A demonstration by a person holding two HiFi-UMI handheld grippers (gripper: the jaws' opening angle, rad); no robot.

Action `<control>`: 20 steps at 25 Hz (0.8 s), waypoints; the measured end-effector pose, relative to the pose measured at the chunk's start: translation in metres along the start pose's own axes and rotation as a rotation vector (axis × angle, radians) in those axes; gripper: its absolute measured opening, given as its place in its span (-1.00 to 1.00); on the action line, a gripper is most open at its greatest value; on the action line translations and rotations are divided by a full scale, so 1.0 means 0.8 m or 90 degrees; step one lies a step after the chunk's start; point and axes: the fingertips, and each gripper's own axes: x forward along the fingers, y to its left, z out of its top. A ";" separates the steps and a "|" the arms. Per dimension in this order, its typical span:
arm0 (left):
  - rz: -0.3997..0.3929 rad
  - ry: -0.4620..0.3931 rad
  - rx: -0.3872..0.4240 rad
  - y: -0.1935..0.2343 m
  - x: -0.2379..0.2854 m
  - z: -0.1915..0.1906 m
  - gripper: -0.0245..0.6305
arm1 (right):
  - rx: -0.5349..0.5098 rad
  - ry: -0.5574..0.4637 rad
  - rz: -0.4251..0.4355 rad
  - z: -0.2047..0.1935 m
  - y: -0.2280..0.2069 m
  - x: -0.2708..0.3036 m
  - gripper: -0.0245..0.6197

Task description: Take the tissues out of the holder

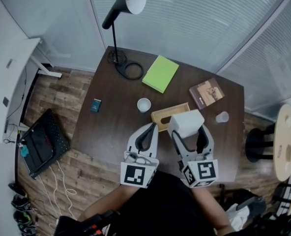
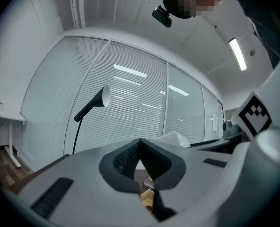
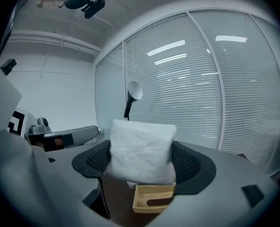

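Note:
A white pack of tissues (image 1: 186, 122) (image 3: 142, 151) is held between the jaws of my right gripper (image 1: 189, 128) (image 3: 144, 162), lifted above the table. The wooden tissue holder (image 1: 165, 114) (image 3: 153, 197) lies on the dark table (image 1: 111, 127) just beyond and below the pack; its slot shows in the right gripper view. My left gripper (image 1: 149, 130) (image 2: 141, 161) hovers just left of the holder, its jaws closed together with nothing between them. The holder's corner (image 2: 147, 200) peeks out under the left jaws.
On the table stand a black desk lamp (image 1: 120, 14), a green notebook (image 1: 160, 73), a white cup (image 1: 144, 104), a brown book (image 1: 206, 93), a clear cup (image 1: 222, 117) and a small blue box (image 1: 96, 105). A round stool (image 1: 283, 141) stands at right, a laptop (image 1: 42, 141) on the floor at left.

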 end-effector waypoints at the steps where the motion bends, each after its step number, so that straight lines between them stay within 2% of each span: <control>1: 0.003 -0.002 0.002 -0.003 0.001 0.001 -0.93 | -0.001 -0.019 -0.002 0.005 -0.005 -0.005 0.38; 4: 0.008 -0.007 0.011 -0.014 0.007 0.001 -0.93 | -0.005 -0.064 -0.009 0.017 -0.017 -0.017 0.38; 11: -0.002 -0.018 0.019 -0.052 0.023 0.001 -0.93 | -0.002 -0.103 0.003 0.026 -0.044 -0.038 0.38; 20: -0.022 -0.014 0.026 -0.091 0.038 -0.004 -0.93 | -0.008 -0.125 -0.014 0.032 -0.073 -0.055 0.38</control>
